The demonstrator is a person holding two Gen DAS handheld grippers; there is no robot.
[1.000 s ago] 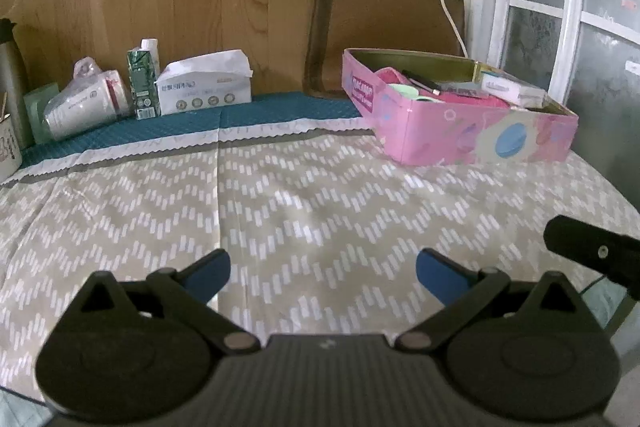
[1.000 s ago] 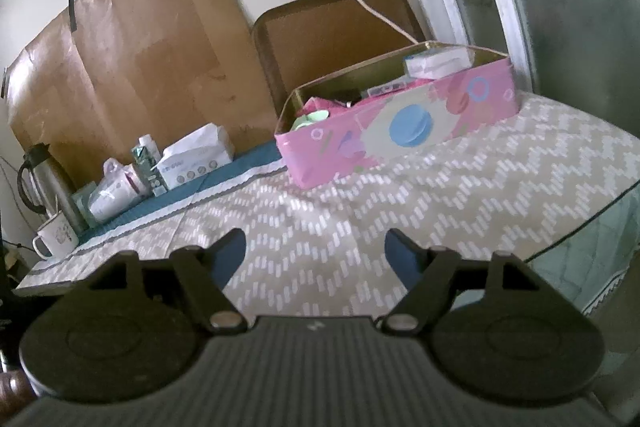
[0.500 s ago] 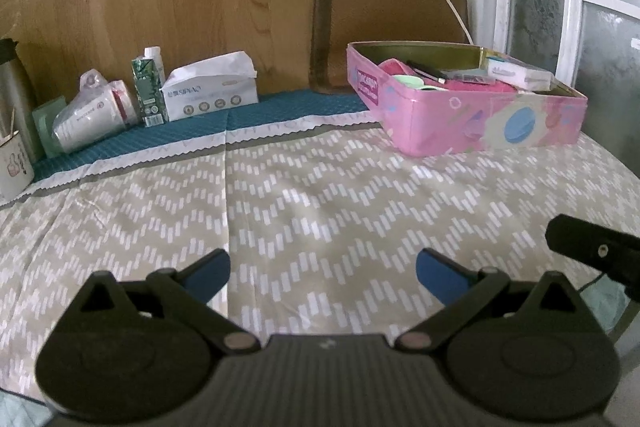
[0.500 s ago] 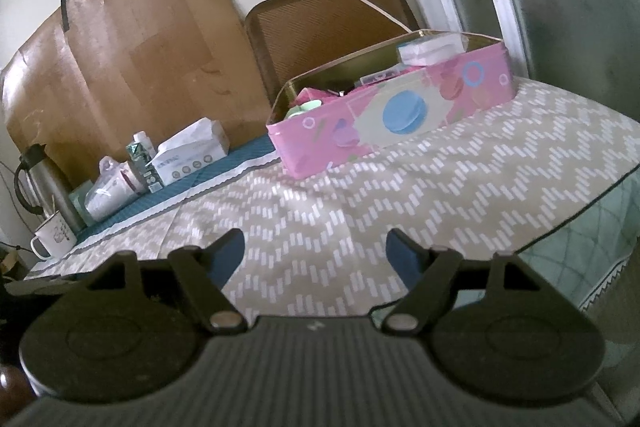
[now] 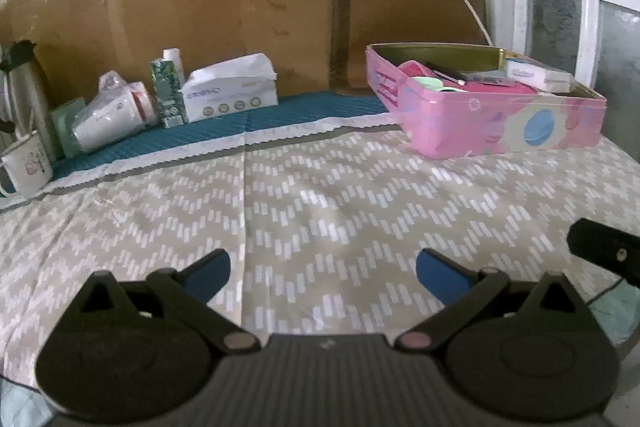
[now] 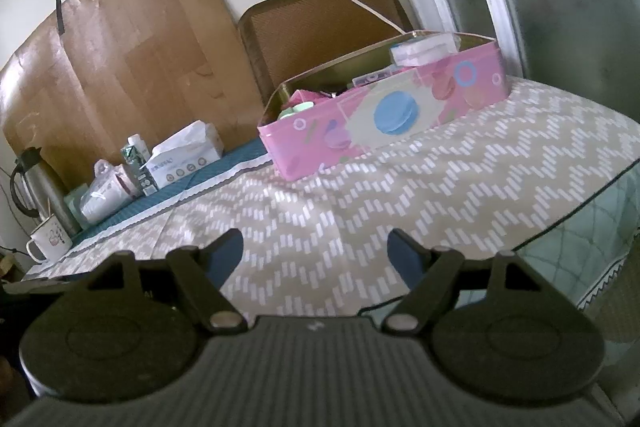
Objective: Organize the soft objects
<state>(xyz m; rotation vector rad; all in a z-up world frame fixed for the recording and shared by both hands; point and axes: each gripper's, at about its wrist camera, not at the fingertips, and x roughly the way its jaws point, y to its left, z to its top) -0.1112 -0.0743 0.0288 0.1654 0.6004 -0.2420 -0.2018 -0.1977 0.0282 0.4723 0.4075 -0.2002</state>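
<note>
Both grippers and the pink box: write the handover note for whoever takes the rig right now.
Left gripper: open, nothing between the jaws, over bare tablecloth.
Right gripper: open, also empty, near the table's front edge.
Pink box: on the table's far right, lid off, already holding pink and green items plus a small white carton; which ones are soft cannot be told.
Tissue pack, cups and thermos line the back left edge.
Done: nothing visibly handled.
Left: probably reach to the box and start sorting.

Beige tablecloth (image 5: pixel 320 211) with white zigzag dashes, pink box (image 5: pixel 500 123) with blue circle, teal mat (image 5: pixel 280 113).
</note>
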